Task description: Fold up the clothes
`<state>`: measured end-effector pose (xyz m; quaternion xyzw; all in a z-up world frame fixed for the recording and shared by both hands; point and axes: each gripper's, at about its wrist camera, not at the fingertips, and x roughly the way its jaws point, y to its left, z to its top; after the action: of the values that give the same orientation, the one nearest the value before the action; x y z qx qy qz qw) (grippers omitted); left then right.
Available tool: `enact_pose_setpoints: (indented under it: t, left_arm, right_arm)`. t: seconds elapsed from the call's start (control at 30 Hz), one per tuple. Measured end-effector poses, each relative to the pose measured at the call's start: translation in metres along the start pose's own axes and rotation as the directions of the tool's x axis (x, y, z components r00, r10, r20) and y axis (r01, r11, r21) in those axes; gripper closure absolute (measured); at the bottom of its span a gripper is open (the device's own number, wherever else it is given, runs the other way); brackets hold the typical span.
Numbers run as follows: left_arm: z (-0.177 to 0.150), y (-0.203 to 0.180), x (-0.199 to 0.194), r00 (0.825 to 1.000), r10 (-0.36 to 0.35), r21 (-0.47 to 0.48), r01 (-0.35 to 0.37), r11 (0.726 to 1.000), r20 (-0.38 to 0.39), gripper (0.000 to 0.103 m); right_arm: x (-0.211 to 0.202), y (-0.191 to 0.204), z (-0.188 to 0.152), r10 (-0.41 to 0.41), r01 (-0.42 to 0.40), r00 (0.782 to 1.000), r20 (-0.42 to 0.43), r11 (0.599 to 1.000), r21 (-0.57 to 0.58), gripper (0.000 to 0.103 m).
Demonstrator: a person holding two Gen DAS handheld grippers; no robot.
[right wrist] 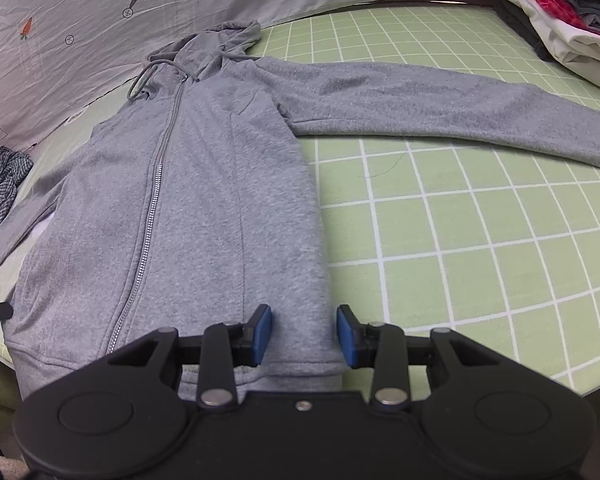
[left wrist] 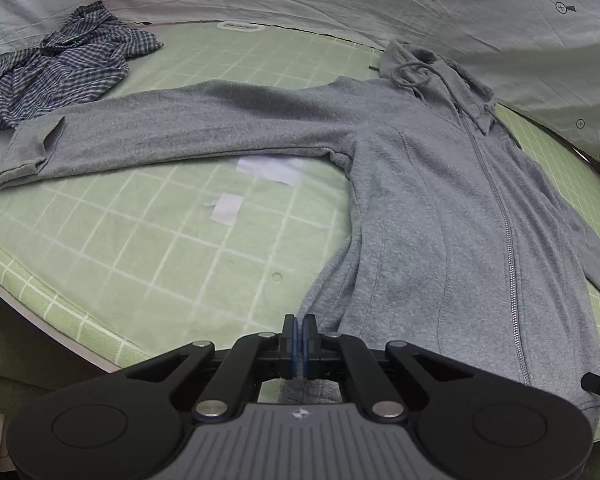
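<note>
Squaring up at the hem is where I judge things stand: the grey hoodie point(right wrist: 204, 200) lies flat and zipped on the green grid mat point(right wrist: 480, 240), body running straight ahead of both tools, hood at the far end, one sleeve stretched out to each side, and no fold made yet.

My left gripper point(left wrist: 299, 344) has its blue pads pressed together. Grey cloth shows just beneath them, at the hem's left corner, but I cannot tell whether any of it is actually pinched. My right gripper point(right wrist: 304, 336) is spread wide, holding nothing, with the hem's right corner lying between its fingers and under them.

Next, I think, the right tool needs to close on that corner so both hem corners are held, or else each tool goes out to a sleeve: the left sleeve point(left wrist: 160, 128) reaches far off to the left of my left tool, the right sleeve point(right wrist: 460, 100) far off to the right of my right tool.

No bins or baskets are in view. A crumpled checked shirt point(left wrist: 60, 68) sits ahead-left of the left tool, just past the sleeve cuff; a stack of folded clothes point(right wrist: 560, 12) sits far ahead-right of the right tool.
</note>
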<state>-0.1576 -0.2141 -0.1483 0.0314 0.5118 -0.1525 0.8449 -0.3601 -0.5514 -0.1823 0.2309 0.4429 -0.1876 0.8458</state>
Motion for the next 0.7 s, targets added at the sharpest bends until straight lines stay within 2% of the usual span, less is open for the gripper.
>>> enact_pose_setpoints:
  t: [0.07, 0.17, 0.23, 0.3, 0.43, 0.57, 0.7]
  left_arm:
    - [-0.003, -0.003, 0.005, 0.999, 0.035, 0.028, -0.034, 0.999, -0.02, 0.1]
    - [-0.005, 0.001, 0.018, 0.997, 0.04, 0.013, -0.039, 0.999, -0.069, 0.1]
    - [0.001, 0.006, 0.014, 0.998, 0.035, -0.009, -0.035, 0.999, -0.048, 0.094]
    - [0.009, 0.011, 0.01, 0.999, 0.035, -0.033, -0.035, 0.999, -0.02, 0.094]
    - [0.025, 0.023, 0.007, 1.0, 0.015, -0.104, -0.013, 0.995, 0.013, 0.08]
    - [0.039, 0.025, 0.013, 1.0, 0.025, -0.117, -0.023, 0.993, 0.01, 0.074]
    - [0.056, 0.024, 0.022, 1.0, 0.026, -0.108, -0.025, 0.994, 0.009, 0.063]
  right_arm:
    - [0.001, 0.001, 0.001, -0.001, 0.001, 1.0, -0.01, 1.0, -0.009, 0.067]
    - [0.003, 0.004, 0.005, -0.012, 0.012, 1.0, -0.01, 1.0, -0.013, 0.066]
    - [0.002, 0.006, 0.01, -0.024, 0.024, 1.0, 0.005, 1.0, -0.018, 0.065]
    - [-0.002, 0.007, 0.017, -0.035, 0.036, 0.999, 0.034, 0.999, -0.022, 0.062]
    - [-0.001, 0.007, 0.034, -0.03, 0.029, 0.997, 0.077, 1.0, 0.01, 0.053]
    - [0.01, 0.012, 0.053, -0.031, 0.029, 0.995, 0.092, 0.999, 0.021, 0.052]
    - [0.022, 0.022, 0.077, -0.019, 0.019, 0.994, 0.111, 1.0, 0.001, 0.052]
